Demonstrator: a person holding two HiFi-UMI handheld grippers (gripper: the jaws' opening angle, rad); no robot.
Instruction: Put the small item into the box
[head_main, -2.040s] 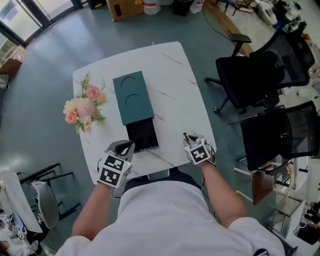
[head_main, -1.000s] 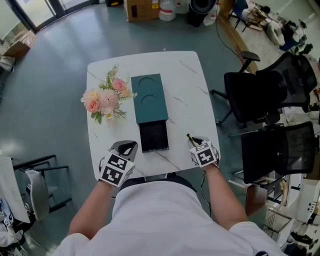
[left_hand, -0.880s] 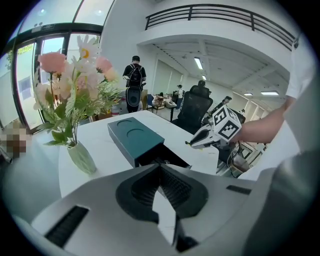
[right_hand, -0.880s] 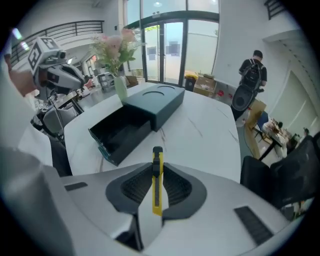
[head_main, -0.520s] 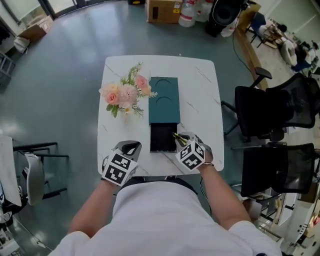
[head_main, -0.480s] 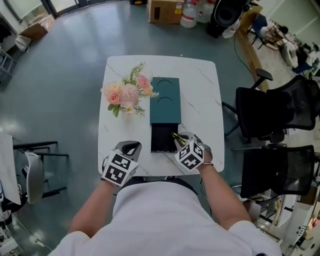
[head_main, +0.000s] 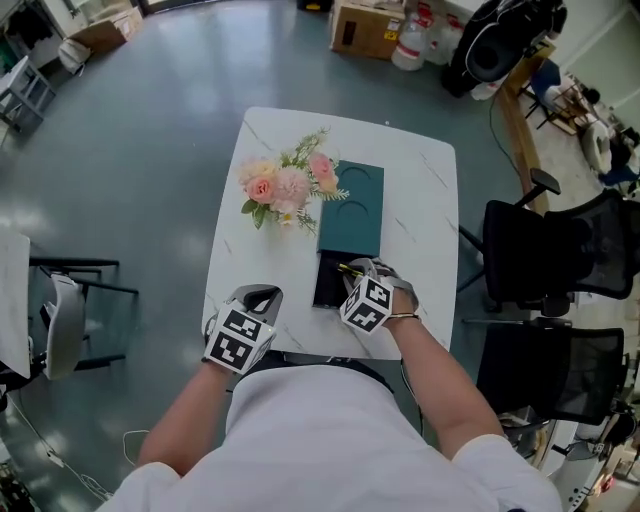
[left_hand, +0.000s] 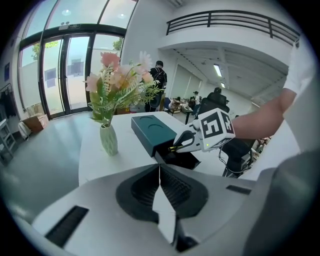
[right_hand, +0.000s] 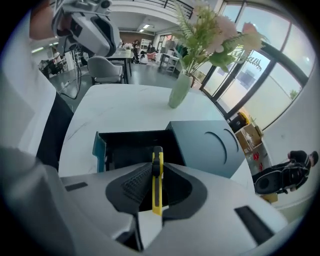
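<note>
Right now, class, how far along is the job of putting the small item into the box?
Done: the drawer of the box is pulled open, and the yellow item has been picked up. In hand: the right tool grips it, poised over the drawer. Left to do: lower it in and let go. The left tool is shut and empty.

A person wears a white short-sleeved shirt (head_main: 310, 430), arms bare below the sleeves. A thin dark band (head_main: 403, 318) circles the right wrist. The left gripper (head_main: 262, 293) and right gripper (head_main: 352, 270) are smooth pale grey plastic shells. Each bears a white cube (head_main: 232, 338) printed with black square markers. Inside the shells sit dark ribbed pads (left_hand: 176, 187).
</note>
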